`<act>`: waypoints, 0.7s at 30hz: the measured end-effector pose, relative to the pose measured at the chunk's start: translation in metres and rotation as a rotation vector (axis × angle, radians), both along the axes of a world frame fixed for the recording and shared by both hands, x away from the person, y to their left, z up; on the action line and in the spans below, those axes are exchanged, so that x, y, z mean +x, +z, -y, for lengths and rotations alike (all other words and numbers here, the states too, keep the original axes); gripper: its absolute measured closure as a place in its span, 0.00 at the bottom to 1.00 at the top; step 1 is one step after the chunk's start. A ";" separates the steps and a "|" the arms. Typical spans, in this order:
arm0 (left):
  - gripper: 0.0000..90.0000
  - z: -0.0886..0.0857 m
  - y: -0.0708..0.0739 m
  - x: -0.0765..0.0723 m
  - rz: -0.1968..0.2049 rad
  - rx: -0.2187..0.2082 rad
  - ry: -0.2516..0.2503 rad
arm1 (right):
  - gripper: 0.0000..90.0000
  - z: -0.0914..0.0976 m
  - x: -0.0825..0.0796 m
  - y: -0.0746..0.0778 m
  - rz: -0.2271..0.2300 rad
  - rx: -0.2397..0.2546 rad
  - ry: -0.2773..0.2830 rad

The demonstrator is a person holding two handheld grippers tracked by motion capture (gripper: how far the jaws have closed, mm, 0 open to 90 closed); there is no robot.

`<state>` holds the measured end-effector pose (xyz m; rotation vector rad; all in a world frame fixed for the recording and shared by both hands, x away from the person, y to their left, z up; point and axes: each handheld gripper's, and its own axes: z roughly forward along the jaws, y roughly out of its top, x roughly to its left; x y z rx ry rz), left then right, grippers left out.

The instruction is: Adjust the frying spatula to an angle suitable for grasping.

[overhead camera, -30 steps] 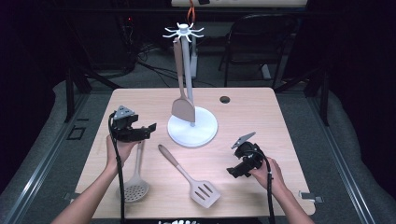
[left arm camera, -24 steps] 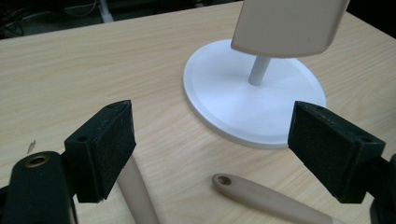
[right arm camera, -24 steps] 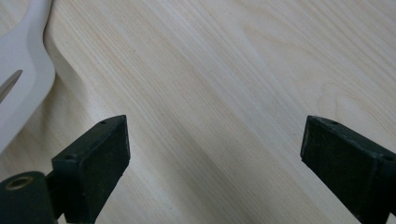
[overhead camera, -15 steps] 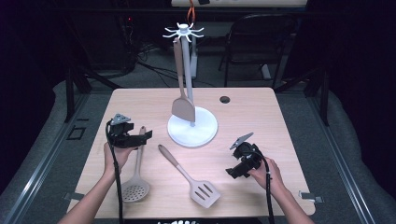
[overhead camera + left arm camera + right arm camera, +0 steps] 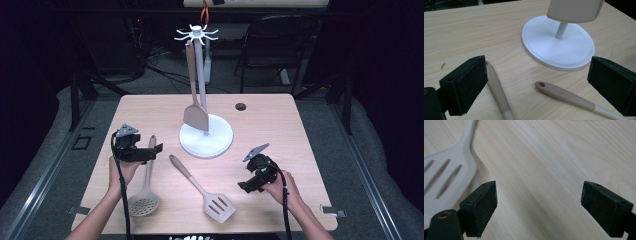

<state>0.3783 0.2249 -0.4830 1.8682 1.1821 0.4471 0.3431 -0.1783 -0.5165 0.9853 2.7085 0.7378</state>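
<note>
With its jaws just opened wide and nothing between them, the left gripper (image 5: 156, 149) hovers over the skimmer's handle (image 5: 148, 165) lying on the bench (image 5: 280, 130), where a skewed closing could nudge it aside, while the open right gripper (image 5: 246, 187) idles beside the slotted turner (image 5: 202, 190).

The table (image 5: 280, 150) is lit evenly from overhead while the room around it is lost in darkness. Soft, short shadows are thrown under the stand (image 5: 206, 136). Near jaws are blurred at six o'clock in both gripper views; no glare is seen.
</note>
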 end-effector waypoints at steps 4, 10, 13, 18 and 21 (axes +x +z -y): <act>0.03 0.007 0.000 -0.003 0.005 0.004 -0.003 | 0.47 -0.008 -0.007 0.004 -0.032 0.023 0.003; 0.01 0.012 0.000 -0.002 -0.012 0.017 -0.003 | 0.94 -0.032 -0.025 0.017 -0.015 0.083 0.093; 0.00 0.017 -0.002 -0.002 -0.027 0.034 -0.014 | 1.00 -0.045 -0.033 0.019 -0.033 0.095 0.142; 0.00 0.020 -0.008 -0.001 -0.050 0.057 -0.036 | 1.00 -0.062 -0.046 0.023 -0.042 0.068 0.213; 0.00 0.021 -0.010 0.000 -0.049 0.052 -0.025 | 1.00 -0.069 -0.051 0.020 -0.052 0.070 0.233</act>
